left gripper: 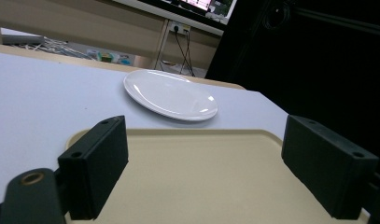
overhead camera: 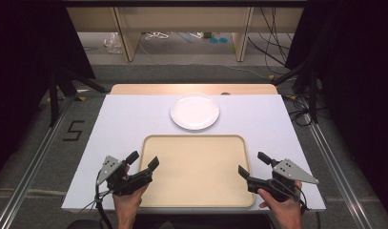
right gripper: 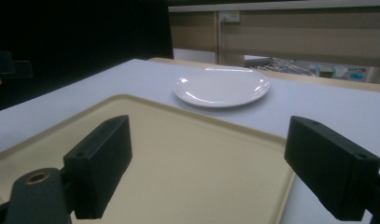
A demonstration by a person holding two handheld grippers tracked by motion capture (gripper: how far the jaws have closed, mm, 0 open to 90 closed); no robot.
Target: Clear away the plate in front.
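Both claws, left claw (overhead camera: 145, 160) and right claw (overhead camera: 251, 163), hover jaws apart and empty at the tray's (overhead camera: 196, 143) near corners; the plate (overhead camera: 195, 111) sits just beyond the tray on the desk (overhead camera: 120, 119). Judging likely: reach level over the tray, grip the plate's rim.

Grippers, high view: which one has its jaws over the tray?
The left gripper: its jaw on the tray's side reaches in over the beige tray's left rim. The right gripper sits at the tray's right edge, jaws just off it. Both are open.
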